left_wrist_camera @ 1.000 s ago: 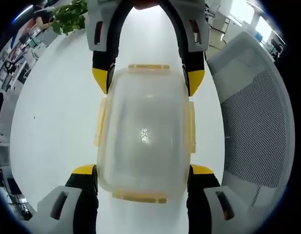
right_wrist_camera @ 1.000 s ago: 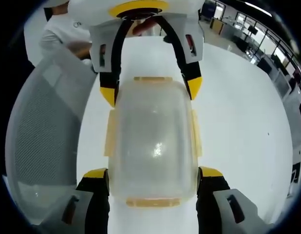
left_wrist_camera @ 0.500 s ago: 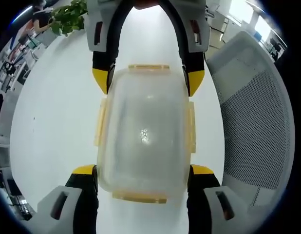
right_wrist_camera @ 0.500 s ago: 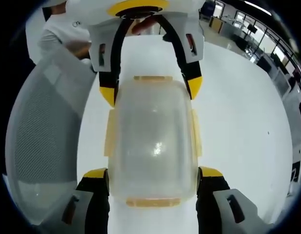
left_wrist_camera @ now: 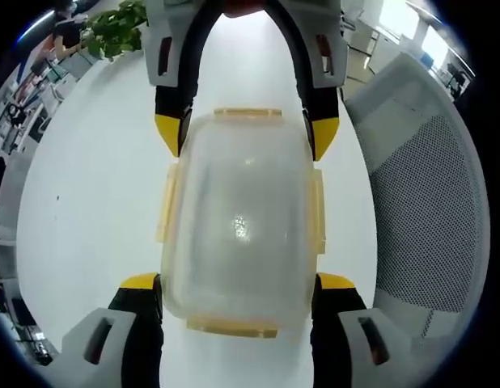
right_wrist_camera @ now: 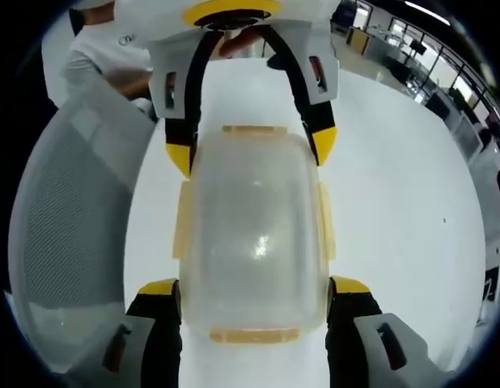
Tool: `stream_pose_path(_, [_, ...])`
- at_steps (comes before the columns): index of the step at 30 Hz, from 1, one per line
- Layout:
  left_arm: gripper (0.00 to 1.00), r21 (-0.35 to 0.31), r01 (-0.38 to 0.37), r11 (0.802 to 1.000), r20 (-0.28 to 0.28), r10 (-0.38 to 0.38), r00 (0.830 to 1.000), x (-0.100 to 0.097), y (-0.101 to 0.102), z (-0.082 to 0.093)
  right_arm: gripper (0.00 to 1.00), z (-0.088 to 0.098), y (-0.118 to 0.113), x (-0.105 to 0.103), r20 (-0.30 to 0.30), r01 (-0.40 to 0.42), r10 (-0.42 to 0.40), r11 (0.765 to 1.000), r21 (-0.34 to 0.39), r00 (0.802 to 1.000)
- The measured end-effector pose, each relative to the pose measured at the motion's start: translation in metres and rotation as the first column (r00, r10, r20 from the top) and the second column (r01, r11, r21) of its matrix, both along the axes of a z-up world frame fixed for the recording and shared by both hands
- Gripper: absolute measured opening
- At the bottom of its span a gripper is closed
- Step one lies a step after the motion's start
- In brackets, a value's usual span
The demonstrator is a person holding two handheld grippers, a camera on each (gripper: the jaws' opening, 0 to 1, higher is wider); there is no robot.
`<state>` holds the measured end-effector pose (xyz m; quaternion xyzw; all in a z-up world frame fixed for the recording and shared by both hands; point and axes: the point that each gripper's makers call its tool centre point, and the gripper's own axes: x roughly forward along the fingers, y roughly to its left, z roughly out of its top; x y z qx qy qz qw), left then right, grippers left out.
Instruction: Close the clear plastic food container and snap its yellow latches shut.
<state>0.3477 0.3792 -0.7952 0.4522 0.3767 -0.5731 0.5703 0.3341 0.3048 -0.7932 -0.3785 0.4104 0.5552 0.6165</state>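
Clear food container lies long axis gripper-to-gripper, left gripper and right gripper each spread open astride opposite ends, yellow latches flanking.

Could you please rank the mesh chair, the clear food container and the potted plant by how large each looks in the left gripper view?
1. Mesh chair, though it is cut off by the view's edge.
2. Clear food container, close to the camera.
3. Potted plant, far off.
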Motion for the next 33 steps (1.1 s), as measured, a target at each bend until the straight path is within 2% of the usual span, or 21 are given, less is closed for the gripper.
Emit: stream_pose_path(33, [0.75,-0.01,-0.011,1.0,0.004,0.011,1.0,0.017,0.001,-0.001,0.73,0.0,0.001,0.017,0.005,0.004,-0.004,1.0,0.008,1.0])
